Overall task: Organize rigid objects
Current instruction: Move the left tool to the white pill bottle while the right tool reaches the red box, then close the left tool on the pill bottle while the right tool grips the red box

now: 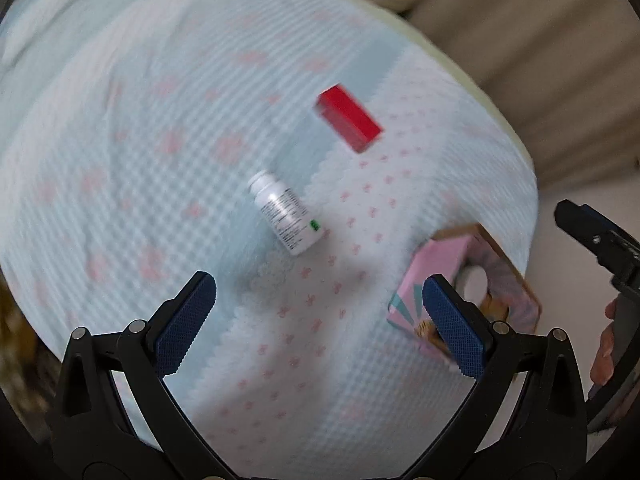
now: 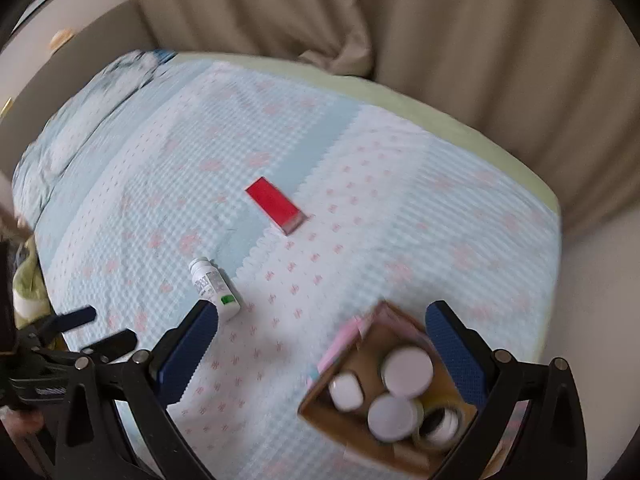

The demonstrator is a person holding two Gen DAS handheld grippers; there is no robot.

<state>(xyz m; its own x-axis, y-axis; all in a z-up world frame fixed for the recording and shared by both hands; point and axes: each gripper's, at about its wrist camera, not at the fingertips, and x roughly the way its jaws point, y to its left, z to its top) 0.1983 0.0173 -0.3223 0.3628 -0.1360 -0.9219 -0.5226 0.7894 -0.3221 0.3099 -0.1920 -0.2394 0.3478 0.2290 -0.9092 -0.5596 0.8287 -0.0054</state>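
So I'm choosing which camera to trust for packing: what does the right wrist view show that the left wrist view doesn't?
Only the right wrist view looks into the open box: white lids and a tape roll inside. It also shows the left tongs, open. Only the left wrist view shows the box's pink printed side, plus part of the right tongs. Both show the bottle lying on its side, the red box, the blanket and the curtain.
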